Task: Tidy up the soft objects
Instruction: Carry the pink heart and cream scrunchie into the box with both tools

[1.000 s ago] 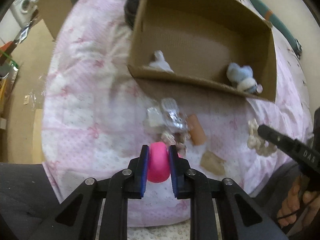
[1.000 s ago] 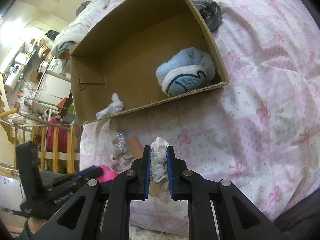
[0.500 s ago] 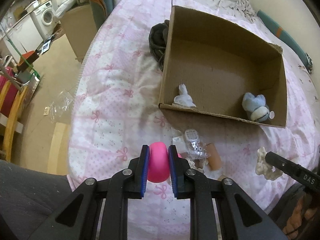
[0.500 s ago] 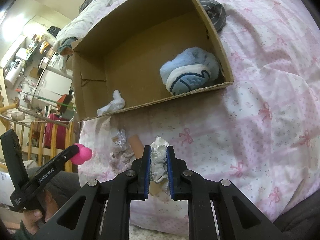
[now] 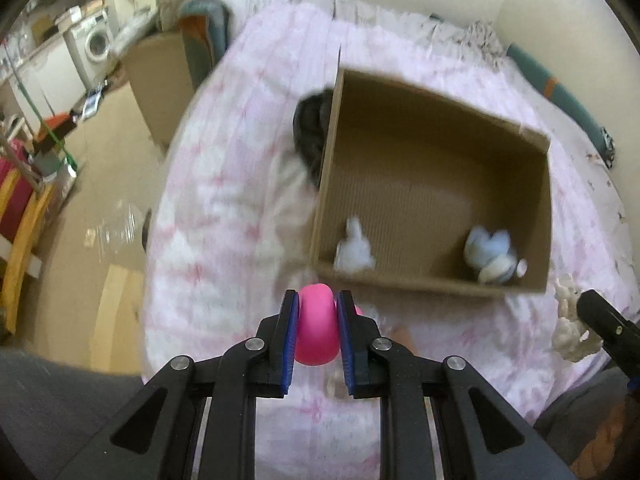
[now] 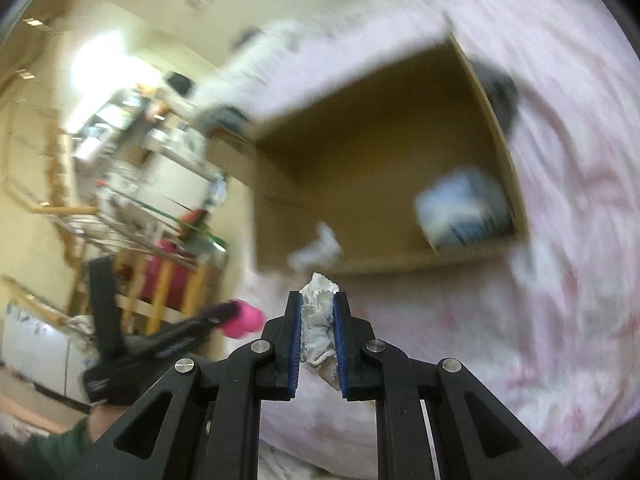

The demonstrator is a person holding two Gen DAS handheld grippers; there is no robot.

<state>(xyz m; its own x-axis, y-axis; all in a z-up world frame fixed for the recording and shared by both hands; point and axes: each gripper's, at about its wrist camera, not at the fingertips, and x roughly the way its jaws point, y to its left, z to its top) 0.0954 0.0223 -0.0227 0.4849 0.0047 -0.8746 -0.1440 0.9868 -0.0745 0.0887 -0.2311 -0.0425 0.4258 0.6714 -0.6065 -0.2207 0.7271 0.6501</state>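
Observation:
My left gripper [image 5: 317, 312] is shut on a pink soft toy [image 5: 316, 332] and holds it in the air just in front of the near wall of an open cardboard box [image 5: 420, 284] on the pink bed. The box holds a white soft toy [image 5: 354, 250] and a blue and white plush [image 5: 494, 256]. My right gripper [image 6: 317, 308] is shut on a cream-white soft toy [image 6: 318, 320], also raised before the box [image 6: 372, 268]. The right gripper and its toy [image 5: 568, 328] show at the right edge of the left wrist view. The left gripper with the pink toy [image 6: 242, 320] shows in the right wrist view.
The bed has a pink patterned cover [image 5: 224, 208]. A dark garment [image 5: 310, 136] lies against the box's left side. Left of the bed are bare floor [image 5: 92, 184], a brown cabinet [image 5: 160, 80] and a washing machine [image 5: 94, 46]. Both views are blurred by motion.
Both grippers have risen and moved toward the box with their toys still held. The small items on the bed in front of the box have dropped out of view.

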